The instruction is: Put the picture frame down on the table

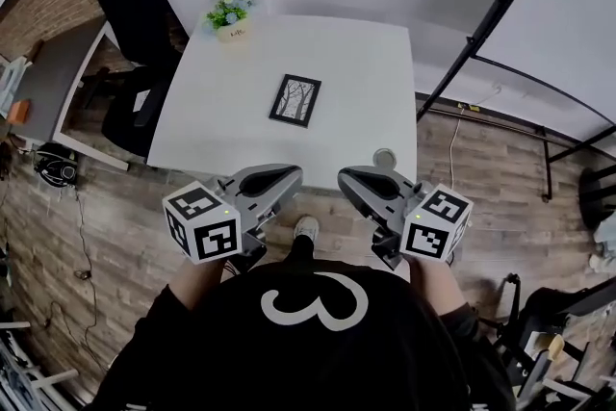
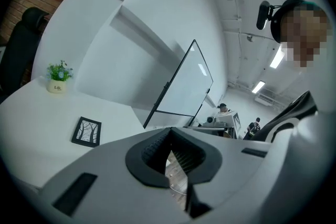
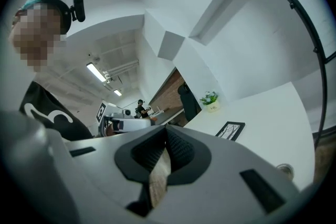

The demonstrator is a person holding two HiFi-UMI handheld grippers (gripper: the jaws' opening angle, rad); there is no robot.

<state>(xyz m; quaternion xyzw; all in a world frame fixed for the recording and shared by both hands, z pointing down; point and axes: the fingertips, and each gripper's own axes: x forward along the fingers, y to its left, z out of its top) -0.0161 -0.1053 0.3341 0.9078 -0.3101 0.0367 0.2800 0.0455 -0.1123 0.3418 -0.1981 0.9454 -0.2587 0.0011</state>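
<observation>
Head view: the picture frame (image 1: 295, 99) lies flat at the middle of the table (image 1: 371, 53); left gripper (image 1: 284, 176) and right gripper (image 1: 351, 178) hover off the table's near edge. Left gripper view: jaws closed, empty. Right gripper view: the same. Seemingly placed, so keep both clear of the table

Your left gripper (image 2: 170, 155) has its jaws pressed together, nothing caught between them. Out past it the picture frame (image 2: 86, 131) lies flat on the white table (image 2: 39, 113), well apart from the gripper, and a little potted plant (image 2: 58, 77) sits far left.
</observation>
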